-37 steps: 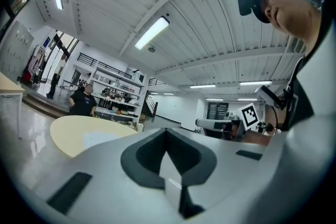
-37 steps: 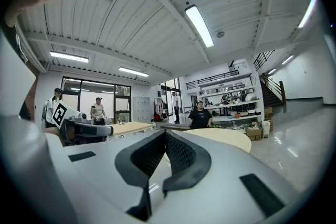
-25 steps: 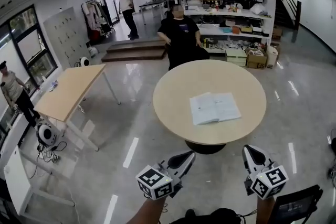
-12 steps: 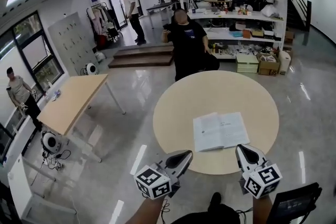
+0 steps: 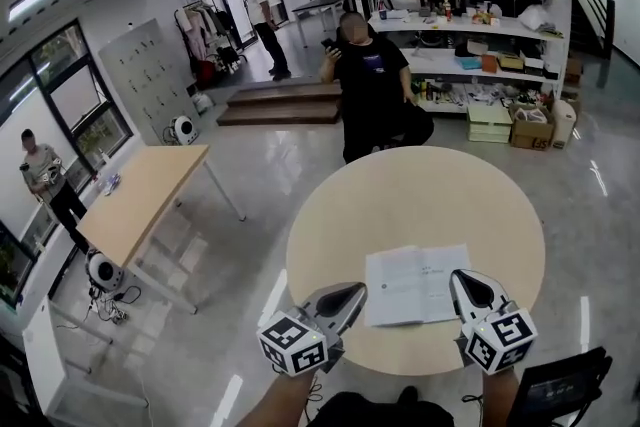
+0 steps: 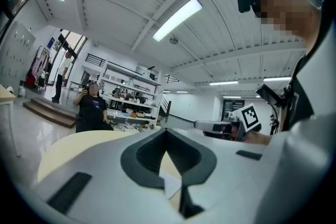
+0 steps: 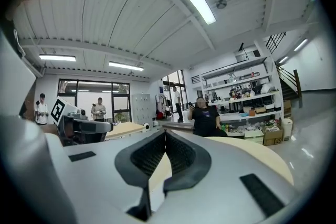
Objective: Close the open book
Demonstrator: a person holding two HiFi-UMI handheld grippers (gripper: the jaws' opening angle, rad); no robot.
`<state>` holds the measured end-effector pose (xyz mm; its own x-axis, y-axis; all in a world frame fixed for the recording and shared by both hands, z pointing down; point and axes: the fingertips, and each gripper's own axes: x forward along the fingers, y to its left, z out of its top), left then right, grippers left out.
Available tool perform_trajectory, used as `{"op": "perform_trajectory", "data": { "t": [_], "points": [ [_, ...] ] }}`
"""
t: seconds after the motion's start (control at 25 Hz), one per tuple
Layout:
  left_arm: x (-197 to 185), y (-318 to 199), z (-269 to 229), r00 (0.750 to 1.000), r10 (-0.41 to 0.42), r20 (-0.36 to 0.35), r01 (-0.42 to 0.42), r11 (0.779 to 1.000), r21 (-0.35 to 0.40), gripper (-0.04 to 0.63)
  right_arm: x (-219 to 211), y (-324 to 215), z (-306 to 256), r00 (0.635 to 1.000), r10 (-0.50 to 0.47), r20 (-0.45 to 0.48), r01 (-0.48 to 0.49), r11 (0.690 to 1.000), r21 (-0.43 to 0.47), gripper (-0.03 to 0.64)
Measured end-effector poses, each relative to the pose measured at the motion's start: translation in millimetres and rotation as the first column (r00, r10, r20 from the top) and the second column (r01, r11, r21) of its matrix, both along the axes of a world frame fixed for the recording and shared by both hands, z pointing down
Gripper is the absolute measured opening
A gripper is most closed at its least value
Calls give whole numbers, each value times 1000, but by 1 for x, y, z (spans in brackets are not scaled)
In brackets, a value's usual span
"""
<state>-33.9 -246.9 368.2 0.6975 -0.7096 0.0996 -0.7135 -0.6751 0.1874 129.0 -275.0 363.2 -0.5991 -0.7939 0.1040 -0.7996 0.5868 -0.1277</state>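
Both grippers have advanced to the near edge of the round table (image 5: 400,195).
Left gripper (image 5: 350,294) and right gripper (image 5: 464,281), jaws together and empty, flank the open book (image 5: 415,285) by that edge.

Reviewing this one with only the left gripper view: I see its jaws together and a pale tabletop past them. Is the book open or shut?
Observer: Open. The head view shows the book lying flat, pages up, on the round table, close to the edge nearest the person.
Operator: Where do the two grippers stand relative to it?
Observer: The left gripper is beside the book's left edge and the right gripper is at its right edge. Whether either touches the book cannot be told.
Operator: And the right jaws?
Observer: The right gripper view shows them together, with nothing between them.
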Motion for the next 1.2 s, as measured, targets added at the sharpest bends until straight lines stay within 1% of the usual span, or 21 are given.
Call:
{"op": "perform_trajectory", "data": {
  "t": [0.32,0.44,0.64,0.72,0.84,0.92,1.0,1.12,1.2],
  "points": [
    [-13,-65,13,1000,24,-2,-24,999,-30,-11,-17,-60,8,999,34,2,-34,999,-29,-2],
    [-22,-84,20,1000,24,-21,-24,999,-39,-11,-29,-77,16,999,37,-26,-39,998,-46,-2],
    [-43,-105,36,1000,26,-14,-27,997,-71,-11,-54,-98,28,998,50,-50,-54,996,-77,-2],
    [-52,-113,44,999,24,-23,-26,995,-94,-11,-63,-107,35,996,55,-73,-61,994,-92,-2],
    [-56,-123,64,999,30,-32,-34,990,-134,-11,-67,-117,55,993,66,-102,-78,989,-126,0],
    [-57,-132,83,999,32,-23,-36,985,-167,-11,-67,-125,73,991,70,-117,-88,983,-158,19],
    [-61,-138,104,1000,29,-8,-30,976,-214,-11,-72,-128,93,989,67,-131,-92,976,-199,39],
    [-66,-134,137,1000,14,5,-12,957,-289,-11,-80,-124,126,986,52,-161,-95,958,-270,63],
    [-66,-133,155,1000,6,20,1,947,-322,-11,-84,-123,151,983,42,-180,-99,943,-318,79]
  ]
}}
